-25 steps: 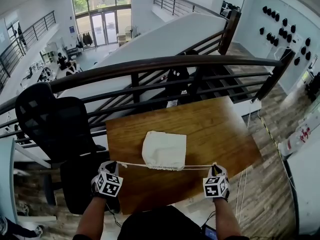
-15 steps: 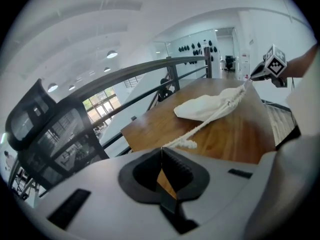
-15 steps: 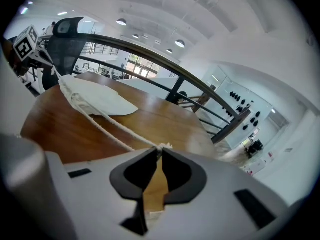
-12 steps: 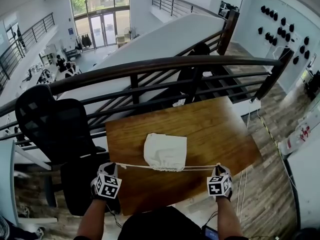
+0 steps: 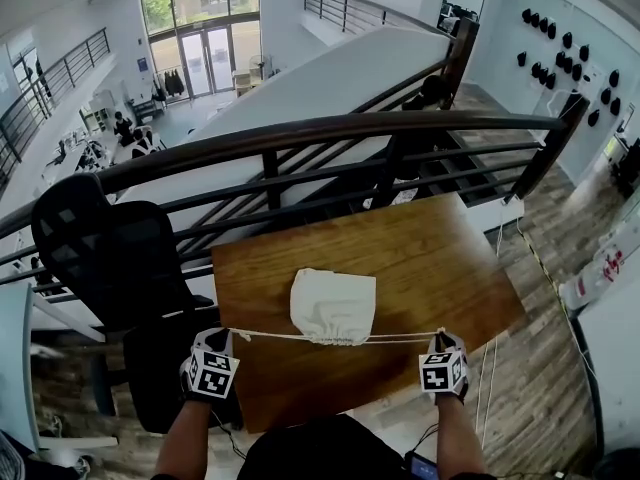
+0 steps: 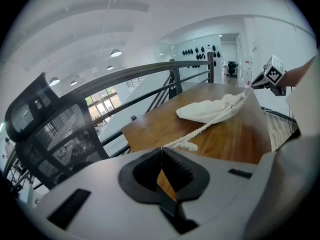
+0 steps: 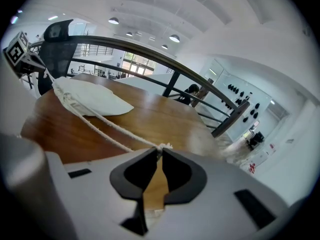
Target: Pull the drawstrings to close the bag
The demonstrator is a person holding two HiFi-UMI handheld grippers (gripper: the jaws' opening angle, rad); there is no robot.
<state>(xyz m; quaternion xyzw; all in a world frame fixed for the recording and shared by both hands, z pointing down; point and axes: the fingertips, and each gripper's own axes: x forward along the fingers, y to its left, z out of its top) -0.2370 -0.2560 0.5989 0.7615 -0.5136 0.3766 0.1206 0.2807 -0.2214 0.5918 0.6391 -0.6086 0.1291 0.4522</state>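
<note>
tension explains the layout: the bag lies flat on the table with its gathered mouth toward us, and a cord runs out of that mouth to each side in one nearly straight line. left of the bag, the left gripper is clamped tight on the left cord, whose frayed end pokes out just past the closed jaws. right of the bag, the right gripper pinches the right cord at the very tips of its jaws, which stand almost together. we hold the two well apart and about level with the mouth, so each pull works against the other and the bag does not slide. the mouth looks puckered into tight folds, so we judge the closing nearly done; whether a small gap remains we cannot tell. the table is bare varnished wood, smooth enough that the cloth could skid if one side pulled harder. beyond the bag a dark railing borders the table's far edge, with an open hall below it. left of the bag, off the table, stands a black mesh chair.
</note>
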